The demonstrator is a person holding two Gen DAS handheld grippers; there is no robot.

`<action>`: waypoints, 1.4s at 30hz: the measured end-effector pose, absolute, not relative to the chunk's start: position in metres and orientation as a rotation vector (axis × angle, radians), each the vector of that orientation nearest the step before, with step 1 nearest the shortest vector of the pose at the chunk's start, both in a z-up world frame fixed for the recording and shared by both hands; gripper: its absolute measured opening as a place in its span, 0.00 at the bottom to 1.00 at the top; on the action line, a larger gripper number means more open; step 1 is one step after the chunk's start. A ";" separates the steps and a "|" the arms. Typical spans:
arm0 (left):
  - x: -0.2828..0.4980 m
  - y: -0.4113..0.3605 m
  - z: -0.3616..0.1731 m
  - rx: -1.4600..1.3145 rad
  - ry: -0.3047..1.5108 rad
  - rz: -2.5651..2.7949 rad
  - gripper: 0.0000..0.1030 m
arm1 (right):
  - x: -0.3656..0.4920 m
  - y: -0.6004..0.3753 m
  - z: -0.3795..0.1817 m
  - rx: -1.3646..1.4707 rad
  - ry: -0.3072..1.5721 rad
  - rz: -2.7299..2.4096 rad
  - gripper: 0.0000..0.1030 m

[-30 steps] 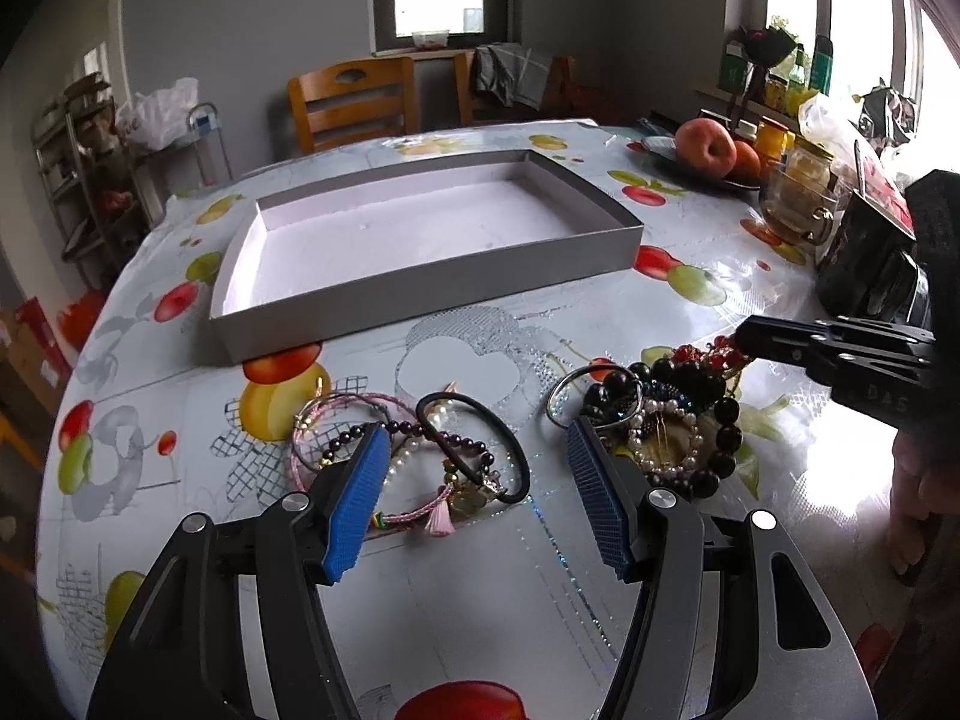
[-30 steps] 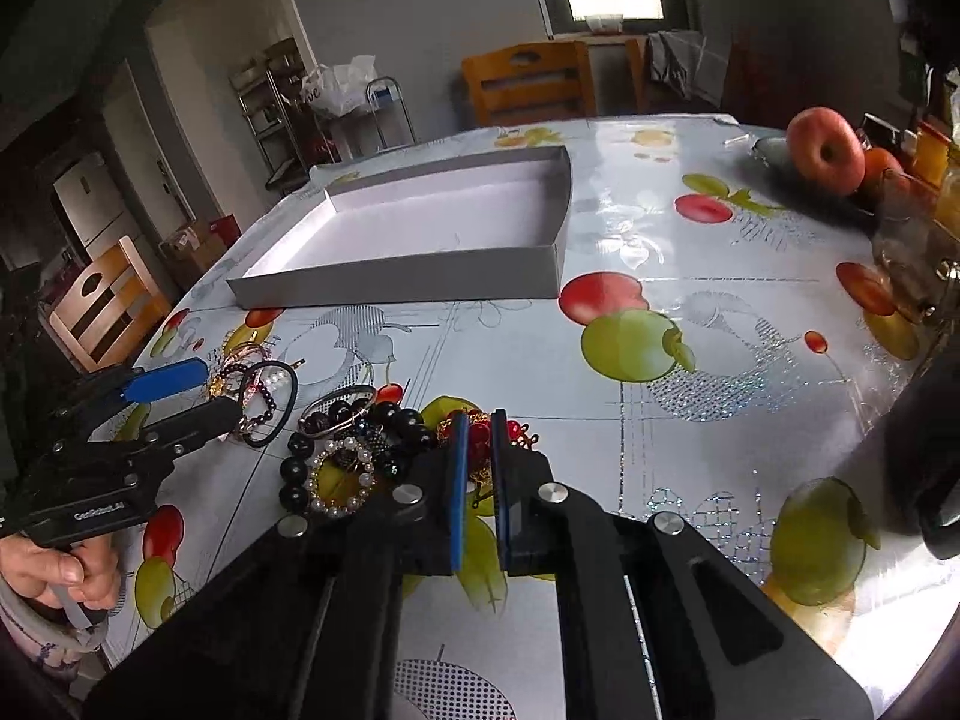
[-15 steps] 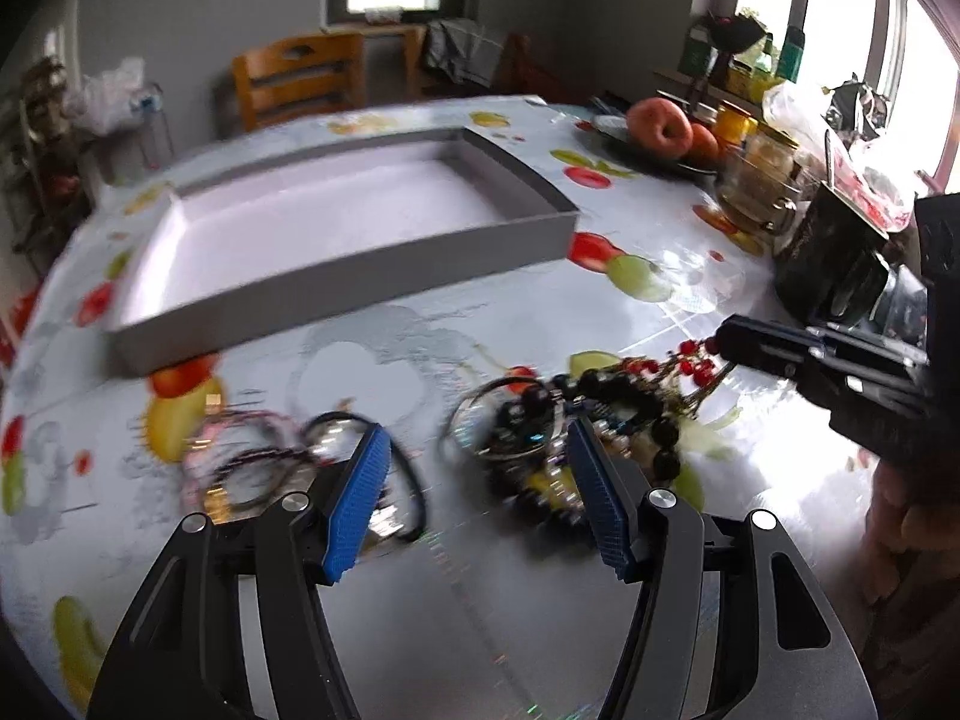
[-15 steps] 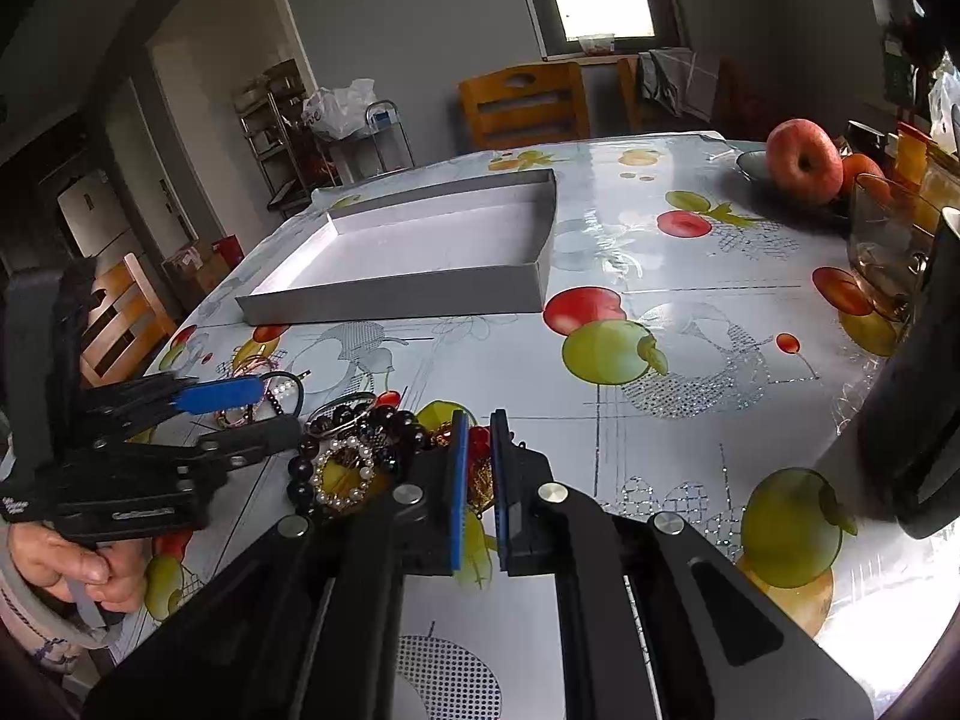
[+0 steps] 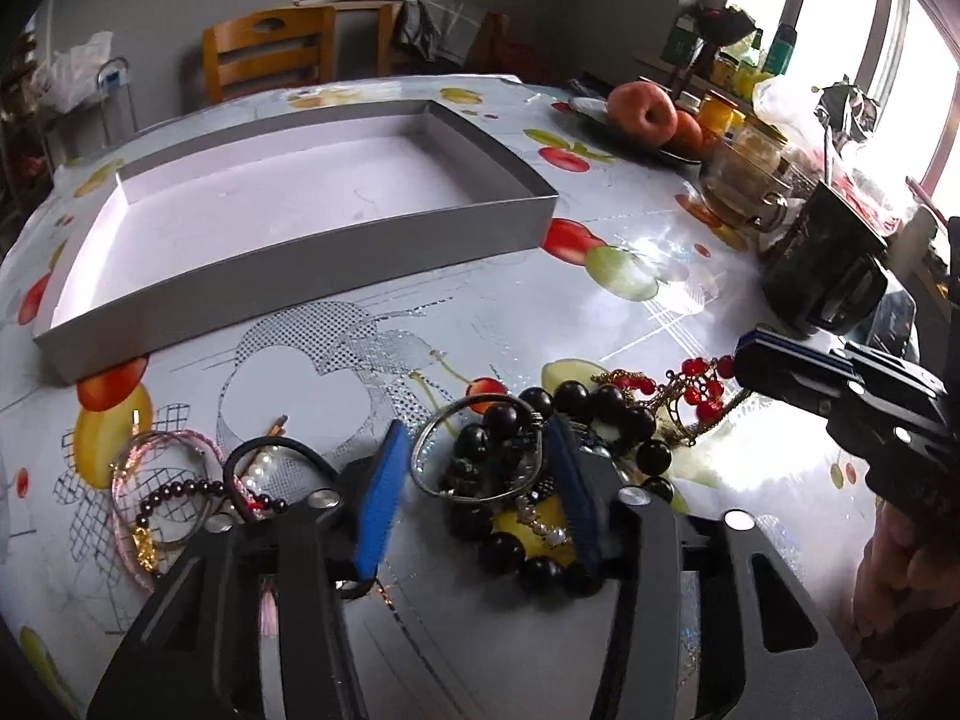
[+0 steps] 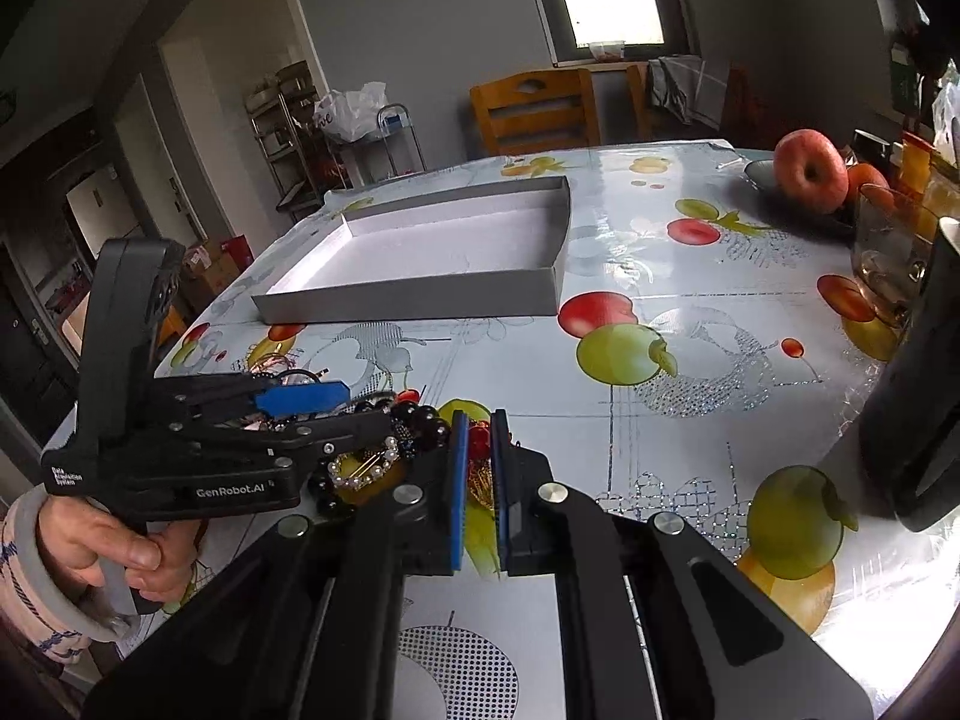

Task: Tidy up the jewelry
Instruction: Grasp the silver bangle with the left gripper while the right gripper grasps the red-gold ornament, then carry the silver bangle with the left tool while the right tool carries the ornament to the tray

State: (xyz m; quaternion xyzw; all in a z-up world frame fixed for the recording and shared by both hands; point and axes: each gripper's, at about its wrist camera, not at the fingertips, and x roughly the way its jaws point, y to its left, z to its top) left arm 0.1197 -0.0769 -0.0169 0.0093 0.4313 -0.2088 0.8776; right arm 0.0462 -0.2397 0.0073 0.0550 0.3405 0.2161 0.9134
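A pile of jewelry lies on the fruit-print tablecloth: a silver bangle [image 5: 444,444], a large black bead bracelet [image 5: 600,402], a pearl bracelet [image 6: 360,471] and a red bead piece [image 5: 696,375]. My left gripper [image 5: 477,492] is open, its blue pads on either side of the silver bangle and black beads. A second pile lies to its left with a pink cord bracelet [image 5: 156,450] and a black hair tie [image 5: 270,456]. My right gripper [image 6: 477,468] is shut and empty, low by the red beads [image 6: 477,441]. The empty grey box [image 5: 288,204] sits behind.
A plate with apples [image 5: 642,108], a glass cup [image 5: 744,180] and a black mug [image 5: 828,264] stand at the table's right side. The black mug also shows close to my right gripper [image 6: 918,396]. Wooden chairs [image 5: 270,54] stand behind the table.
My left gripper has moved right, from the pink and black bracelets to the bead pile, and its jaws have narrowed around the silver bangle. My right gripper stays shut near the red beads.
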 end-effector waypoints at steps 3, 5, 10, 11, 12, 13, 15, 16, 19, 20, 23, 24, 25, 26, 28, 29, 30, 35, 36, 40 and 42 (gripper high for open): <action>0.116 -0.073 -0.014 0.005 0.884 -0.433 0.47 | 0.044 -0.240 0.012 0.109 0.693 0.443 0.07; 0.113 -0.070 -0.011 0.001 0.870 -0.434 0.47 | 0.042 -0.239 0.016 0.103 0.688 0.442 0.07; 0.105 -0.065 0.005 -0.002 0.820 -0.438 0.47 | 0.040 -0.238 0.027 0.090 0.671 0.441 0.07; 0.103 -0.065 0.008 0.000 0.811 -0.441 0.47 | 0.039 -0.238 0.031 0.085 0.666 0.442 0.07; 0.102 -0.064 0.009 0.002 0.807 -0.443 0.47 | 0.039 -0.238 0.034 0.081 0.662 0.442 0.07; 0.100 -0.063 0.011 0.003 0.802 -0.445 0.47 | 0.039 -0.238 0.036 0.077 0.660 0.441 0.07; 0.098 -0.060 0.013 -0.001 0.797 -0.452 0.47 | 0.039 -0.238 0.041 0.076 0.653 0.444 0.07; 0.097 -0.058 0.014 -0.004 0.796 -0.457 0.47 | 0.039 -0.239 0.043 0.079 0.652 0.448 0.07; 0.092 -0.053 0.017 0.000 0.790 -0.462 0.47 | 0.039 -0.240 0.049 0.080 0.645 0.452 0.07; 0.091 -0.050 0.019 0.008 0.786 -0.457 0.47 | 0.040 -0.240 0.051 0.083 0.645 0.455 0.07; 0.089 -0.042 0.024 0.011 0.781 -0.454 0.47 | 0.041 -0.238 0.058 0.075 0.638 0.458 0.07; 0.089 -0.039 0.026 0.011 0.778 -0.452 0.47 | 0.042 -0.237 0.061 0.072 0.634 0.461 0.07; 0.089 -0.037 0.028 0.010 0.776 -0.451 0.47 | 0.043 -0.236 0.064 0.071 0.630 0.464 0.07; 0.089 -0.034 0.030 0.006 0.774 -0.449 0.47 | 0.043 -0.235 0.067 0.071 0.627 0.467 0.07; 0.091 -0.029 0.034 0.001 0.772 -0.444 0.47 | 0.047 -0.234 0.073 0.075 0.621 0.475 0.07; 0.092 -0.026 0.036 0.001 0.769 -0.442 0.47 | 0.048 -0.233 0.076 0.076 0.619 0.478 0.07; 0.092 -0.023 0.038 0.000 0.765 -0.438 0.47 | 0.050 -0.231 0.080 0.070 0.613 0.478 0.07; 0.103 -0.004 0.052 -0.010 0.742 -0.405 0.47 | 0.058 -0.221 0.099 0.033 0.587 0.481 0.07; 0.107 0.000 0.054 -0.009 0.738 -0.397 0.47 | 0.061 -0.219 0.104 0.026 0.580 0.484 0.07; 0.125 0.014 0.064 -0.021 0.730 -0.373 0.47 | 0.076 -0.214 0.121 0.018 0.553 0.489 0.07; 0.133 0.019 0.070 -0.021 0.720 -0.361 0.47 | 0.087 -0.211 0.131 0.019 0.537 0.493 0.07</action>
